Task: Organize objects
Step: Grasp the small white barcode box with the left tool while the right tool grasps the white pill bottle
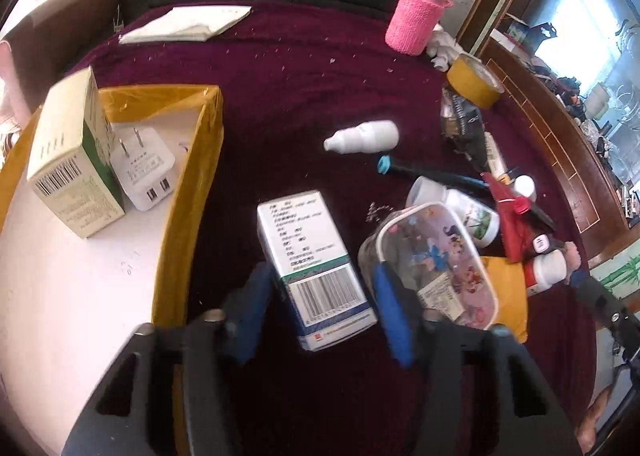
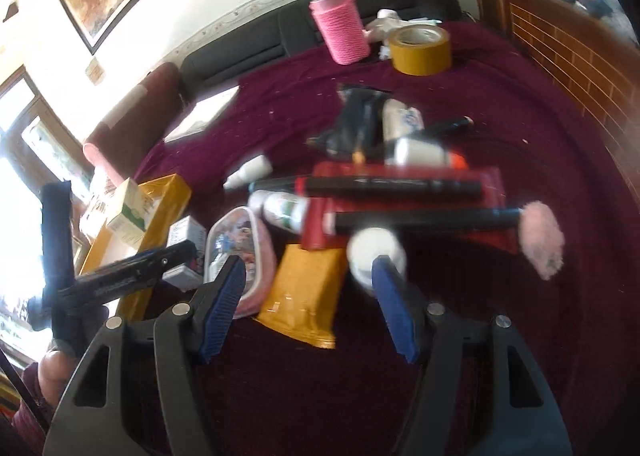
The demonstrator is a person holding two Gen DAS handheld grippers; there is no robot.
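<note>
A plush, matt maroon cloth [image 1: 280,67] covered the table. The carton [image 1: 316,268] was printed cardboard with a slight sheen. The tray [image 1: 192,175] showed glossy yellow walls. The charger [image 1: 146,171] was smooth white plastic with metal prongs. The bottle sleeve [image 1: 414,17] was rough pink knit. The pouch [image 1: 436,260] was shiny printed plastic.

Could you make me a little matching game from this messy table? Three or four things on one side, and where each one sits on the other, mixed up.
Things:
1. white USB charger
2. tape roll
3. white dropper bottle
4. blue-and-white barcode box

Places:
A. lying on its side on the bare maroon cloth, mid-table
B. between the open fingers of the left gripper
C. inside the yellow-walled box, beside a green-and-cream carton
D. near the pink knitted bottle at the far end

Pairs: 1-C, 2-D, 3-A, 4-B
</note>
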